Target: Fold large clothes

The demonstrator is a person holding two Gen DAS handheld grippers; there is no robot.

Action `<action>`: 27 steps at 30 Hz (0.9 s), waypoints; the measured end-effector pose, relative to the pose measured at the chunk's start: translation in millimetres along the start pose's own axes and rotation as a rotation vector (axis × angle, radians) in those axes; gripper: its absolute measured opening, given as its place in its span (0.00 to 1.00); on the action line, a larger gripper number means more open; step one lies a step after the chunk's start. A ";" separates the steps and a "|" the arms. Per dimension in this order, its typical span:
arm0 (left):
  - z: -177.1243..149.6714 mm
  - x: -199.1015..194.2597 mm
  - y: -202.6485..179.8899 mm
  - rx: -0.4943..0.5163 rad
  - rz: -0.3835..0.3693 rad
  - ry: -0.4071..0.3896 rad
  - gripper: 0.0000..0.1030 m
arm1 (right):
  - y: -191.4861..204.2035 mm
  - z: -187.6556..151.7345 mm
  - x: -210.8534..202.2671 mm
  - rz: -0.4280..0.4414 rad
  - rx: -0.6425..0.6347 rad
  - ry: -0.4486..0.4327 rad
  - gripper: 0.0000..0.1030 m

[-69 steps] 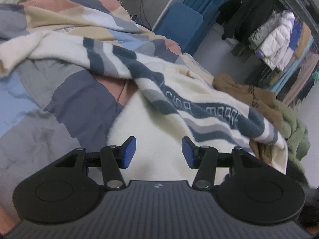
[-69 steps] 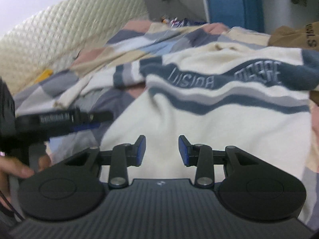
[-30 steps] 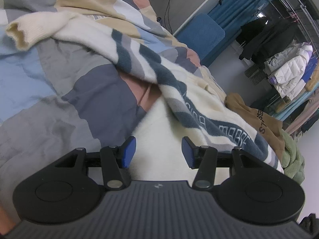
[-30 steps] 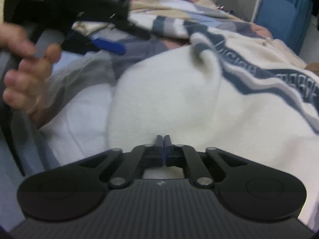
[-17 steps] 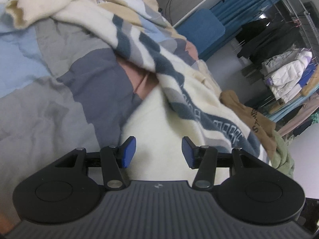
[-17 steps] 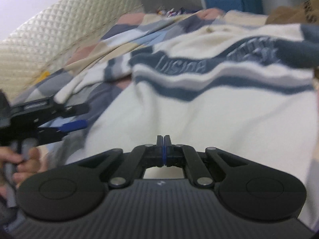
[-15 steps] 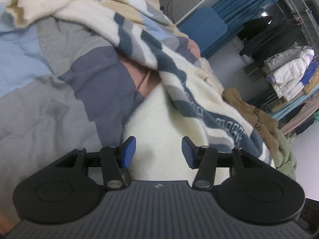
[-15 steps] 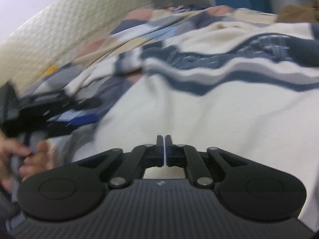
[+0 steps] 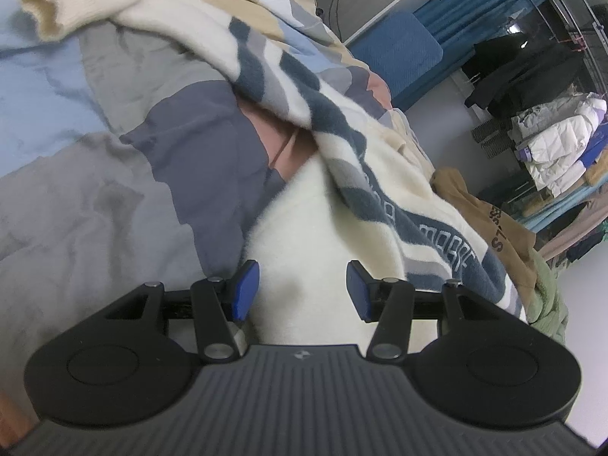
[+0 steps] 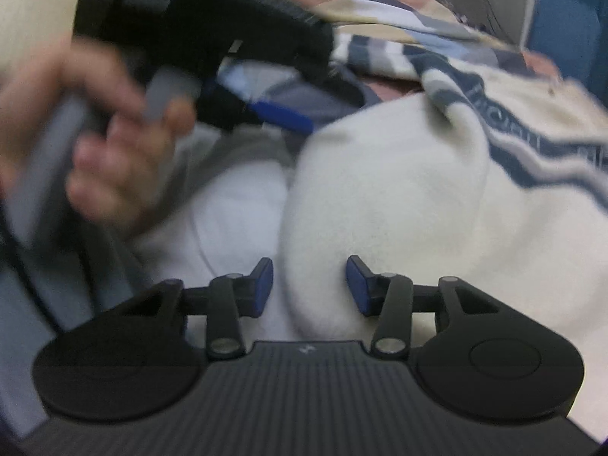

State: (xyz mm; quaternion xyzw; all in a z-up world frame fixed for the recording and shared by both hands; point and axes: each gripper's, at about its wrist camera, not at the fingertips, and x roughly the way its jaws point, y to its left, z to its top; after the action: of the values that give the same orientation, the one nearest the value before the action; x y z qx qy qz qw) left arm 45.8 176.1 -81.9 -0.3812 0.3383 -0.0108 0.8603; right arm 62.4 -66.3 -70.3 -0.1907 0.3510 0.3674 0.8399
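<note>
Softly rumpled, fuzzy cream sweater (image 9: 304, 228) between spread left tool (image 9: 302, 290) pads.

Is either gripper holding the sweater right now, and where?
Neither. The left gripper and right gripper are open over the cream sweater, gripping nothing.

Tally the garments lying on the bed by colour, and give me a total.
Cream sweater with navy and grey stripes: 1
Brown garment with lettering: 1
Green garment: 1
Total: 3, all on the patchwork bedspread. The clothes hanging on the rack at the back are not counted.
</note>
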 end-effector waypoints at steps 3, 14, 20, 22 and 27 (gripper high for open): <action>0.3 -0.5 0.7 -0.008 -0.002 -0.001 0.55 | 2.9 -1.5 2.1 -0.049 -0.029 0.021 0.27; 0.3 -7.8 2.1 -0.043 -0.051 -0.028 0.55 | -104.4 12.3 -39.9 -0.045 0.442 -0.143 0.10; -6.5 6.1 -0.5 -0.080 -0.160 0.049 0.55 | -169.7 -22.7 -40.4 -0.032 0.819 -0.156 0.10; -11.5 14.6 -2.0 -0.101 -0.197 0.086 0.55 | -178.8 -34.6 -34.6 0.004 0.915 -0.155 0.10; -25.9 36.7 -16.4 -0.094 -0.295 0.185 0.54 | -174.5 -35.6 -32.4 0.014 0.944 -0.162 0.12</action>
State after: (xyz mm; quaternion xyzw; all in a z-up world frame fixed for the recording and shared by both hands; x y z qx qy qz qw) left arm 62.7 137.5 -104.5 -0.4638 0.3566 -0.1560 0.7959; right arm 161.7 -217.2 -60.0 0.2433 0.4143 0.1873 0.8568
